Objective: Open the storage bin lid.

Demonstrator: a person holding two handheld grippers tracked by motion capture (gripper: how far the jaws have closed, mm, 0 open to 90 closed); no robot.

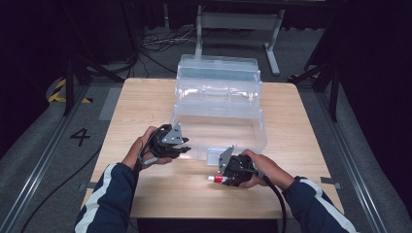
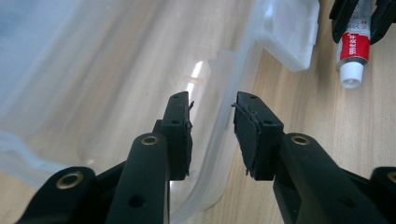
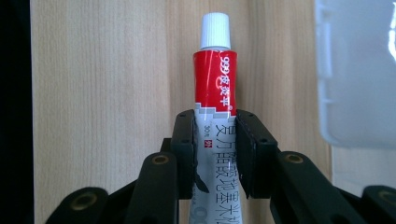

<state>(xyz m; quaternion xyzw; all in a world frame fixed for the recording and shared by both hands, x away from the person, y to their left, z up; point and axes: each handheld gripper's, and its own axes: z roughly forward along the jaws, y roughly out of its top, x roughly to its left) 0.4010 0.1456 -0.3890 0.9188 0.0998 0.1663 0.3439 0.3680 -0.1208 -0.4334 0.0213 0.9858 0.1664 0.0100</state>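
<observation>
Nearest the lens: two sleeved forearms, one pair of tongs in each hand. One tube (image 3: 215, 93), pinched by the right tongs (image 3: 215, 154) across its grey lower half, red band and white cap clear of the pads. Long axis in line with the tongs, cap pointing left along the surface (image 1: 160, 189) in the high view, just above the wood, near the box's front latch. One clear box (image 1: 218, 114), lid open. Left tongs (image 2: 212, 135) spread, holding nothing, astride the box's front rim. Tube's tail hidden between the pads; small print too fine to read.
</observation>
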